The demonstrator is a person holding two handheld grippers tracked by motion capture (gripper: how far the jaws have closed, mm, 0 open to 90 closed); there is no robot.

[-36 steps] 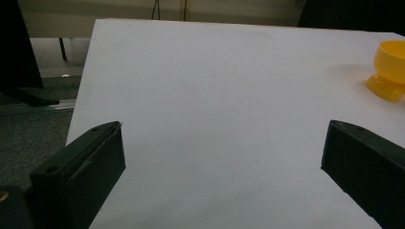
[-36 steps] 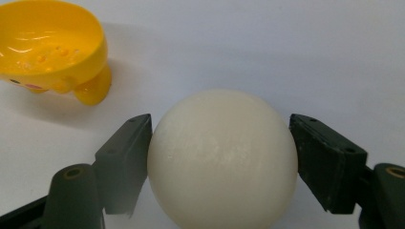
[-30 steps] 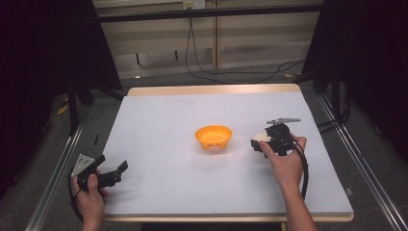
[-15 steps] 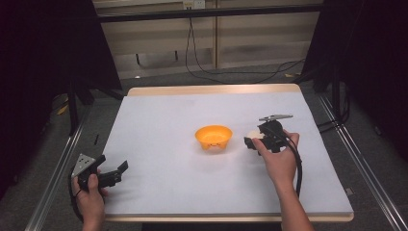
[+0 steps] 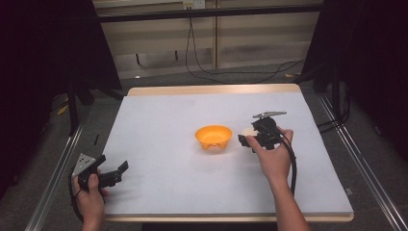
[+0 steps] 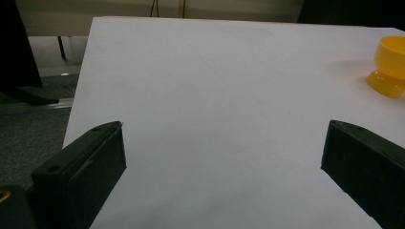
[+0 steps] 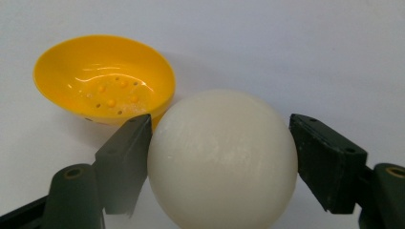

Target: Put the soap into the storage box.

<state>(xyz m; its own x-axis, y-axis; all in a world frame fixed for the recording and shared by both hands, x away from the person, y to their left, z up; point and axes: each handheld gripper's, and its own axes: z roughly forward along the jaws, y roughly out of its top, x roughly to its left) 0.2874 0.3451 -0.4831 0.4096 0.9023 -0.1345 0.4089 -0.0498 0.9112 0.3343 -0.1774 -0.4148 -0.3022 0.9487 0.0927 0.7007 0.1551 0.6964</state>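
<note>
An orange bowl (image 5: 213,135) stands upright near the middle of the white table (image 5: 168,110); its inside has small holes (image 7: 102,78). My right gripper (image 5: 246,139) hovers just right of the bowl, shut on a white ball (image 7: 222,157). In the right gripper view the jaws press the ball's two sides and the ball nearly touches the bowl's rim. The ball (image 5: 248,131) peeks out pale behind the jaws in the high view. My left gripper (image 5: 121,169) rests at the table's near left corner, open (image 6: 224,157), with bare table between its jaws. The bowl (image 6: 391,64) sits far to its right.
Dark frame posts and rails run along both sides of the table. Cables lie on the floor beyond the far edge. A black cable trails from the right gripper along the person's forearm.
My right gripper has carried the white ball leftward, closer to the orange bowl. The left gripper has stayed where it was.
</note>
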